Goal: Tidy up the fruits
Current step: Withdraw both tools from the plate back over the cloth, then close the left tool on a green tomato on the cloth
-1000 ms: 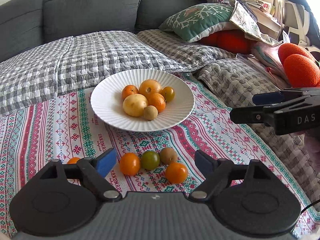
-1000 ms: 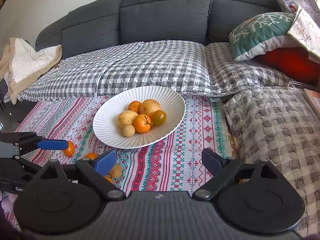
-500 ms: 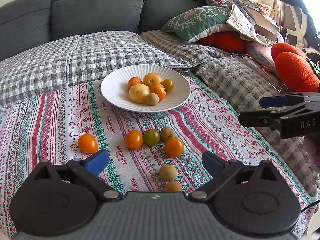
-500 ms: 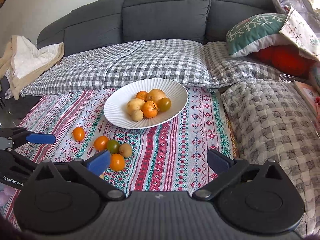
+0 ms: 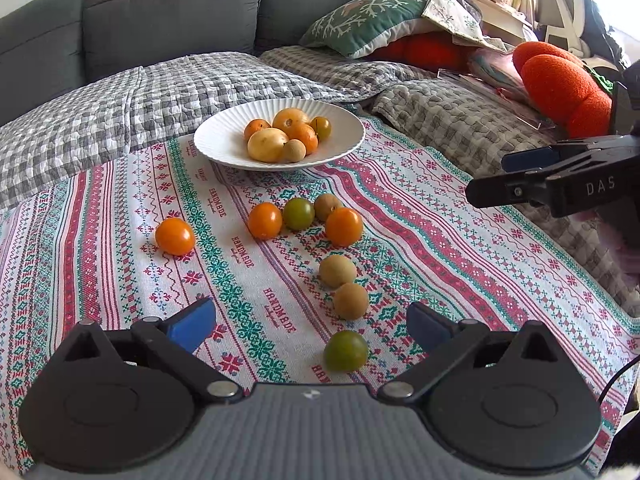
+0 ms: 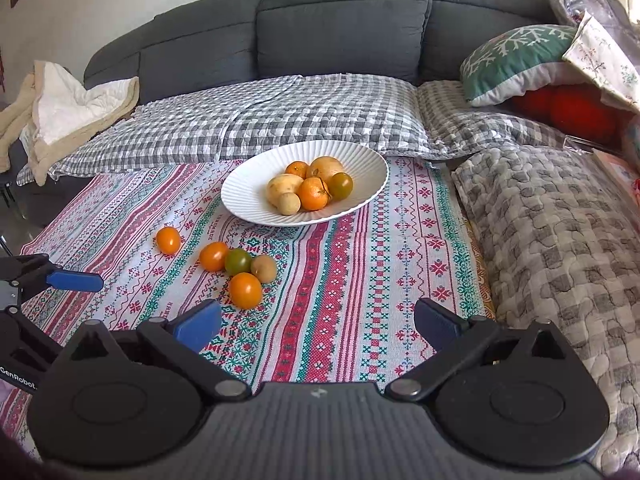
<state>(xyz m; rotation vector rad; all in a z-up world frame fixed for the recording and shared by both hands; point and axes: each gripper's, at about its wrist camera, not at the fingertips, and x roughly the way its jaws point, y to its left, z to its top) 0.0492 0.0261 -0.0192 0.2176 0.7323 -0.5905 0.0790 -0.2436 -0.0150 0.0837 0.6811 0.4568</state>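
While six fruits already lay heaped in the white plate [image 5: 224,140], eight small ones were seen loose on the patterned cloth [image 5: 420,240] in front of it. An orange fruit [image 5: 175,236] lay apart to the left; a cluster of four [image 5: 304,216], two orange, one green and one tan, was gathered nearer the plate; two tan fruits [image 5: 344,284] and a green fruit [image 5: 345,350] trailed toward the left gripper [image 5: 312,324]. These fruits were judged light, round and smooth-skinned, so easily rolled on the soft cloth and easily bruised if squeezed hard. Each would best be taken across its widest part, with the pads brought down either side and closed gently. The left gripper's jaws had just been opening and were spread wide, nothing held, the green fruit lying just below the gap between them. The right gripper [image 6: 318,324] had likewise just been opened fully and was empty, only cloth seen between its pads. A grey sofa [image 6: 344,20] and checked quilts [image 6: 280,116] lay beyond.
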